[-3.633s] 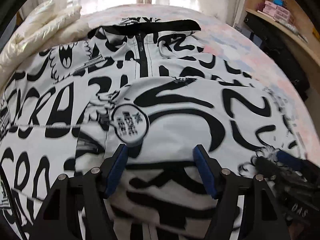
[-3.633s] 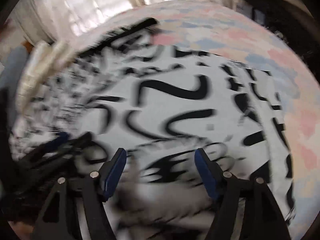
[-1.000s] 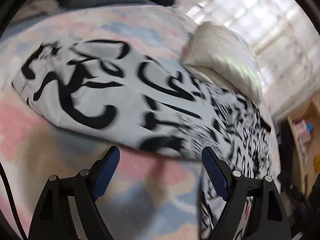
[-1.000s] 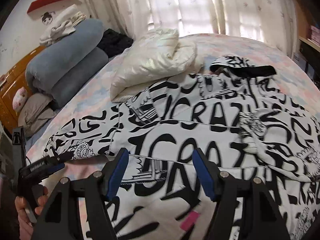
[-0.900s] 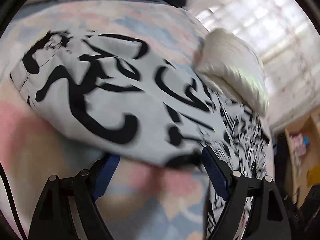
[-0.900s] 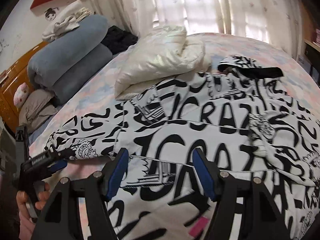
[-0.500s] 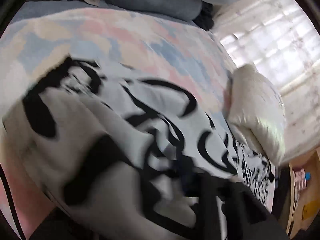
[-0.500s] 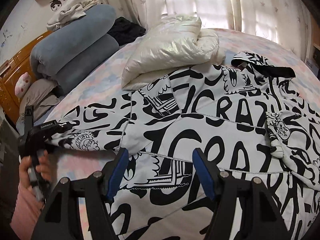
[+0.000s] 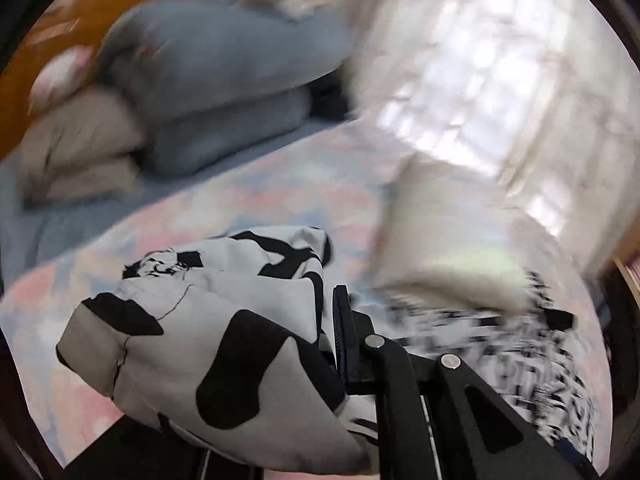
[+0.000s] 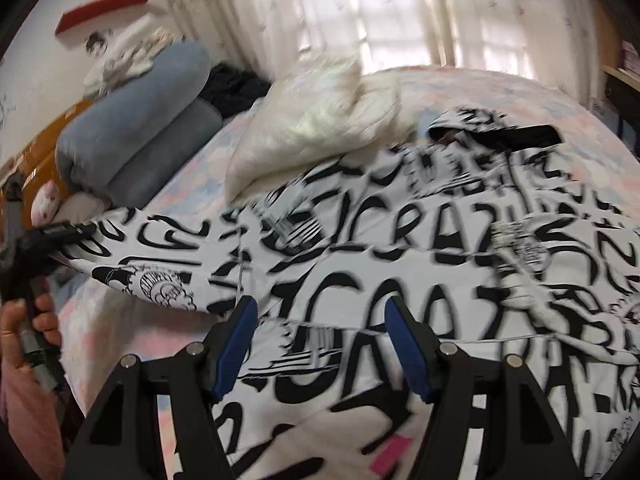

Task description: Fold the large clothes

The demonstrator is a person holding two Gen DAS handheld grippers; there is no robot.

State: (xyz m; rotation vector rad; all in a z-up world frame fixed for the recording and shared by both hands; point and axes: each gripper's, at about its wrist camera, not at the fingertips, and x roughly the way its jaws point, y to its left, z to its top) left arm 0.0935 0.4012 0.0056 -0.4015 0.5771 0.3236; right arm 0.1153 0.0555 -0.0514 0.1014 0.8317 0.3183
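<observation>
Right wrist view: a large white hooded jacket printed with bold black graffiti lettering [image 10: 400,264] is spread flat over a bed covered in a pastel pink-and-blue patterned sheet [image 10: 500,88]. The letters "CRAZ" can be read across the chest; the rest of the print is smeared by blur, and a small pink tag near the hem cannot be read. The right gripper [image 10: 320,344] is held above the jacket's lower panel, its blue-padded fingers [image 10: 236,344] set wide apart with nothing between them. At the picture's left edge the left gripper [image 10: 60,236] is seen in a person's hand [image 10: 24,328], and the end of the jacket's sleeve [image 10: 132,256] is pinched in it and raised off the sheet. A puffy cream-white quilted jacket [image 10: 316,120] lies just beyond the printed one, and rolled grey-blue bedding [image 10: 136,124] is stacked by an orange wooden headboard [image 10: 36,160]. Sheer white curtains [image 10: 400,12] are hung behind the bed.

In the left wrist view, heavily blurred, the bunched sleeve cuff [image 9: 224,340] is draped over the left gripper [image 9: 332,344], hiding one black finger; the jaws have just been closing and are clamped on the fabric. No writing can be made out on the cuff.
</observation>
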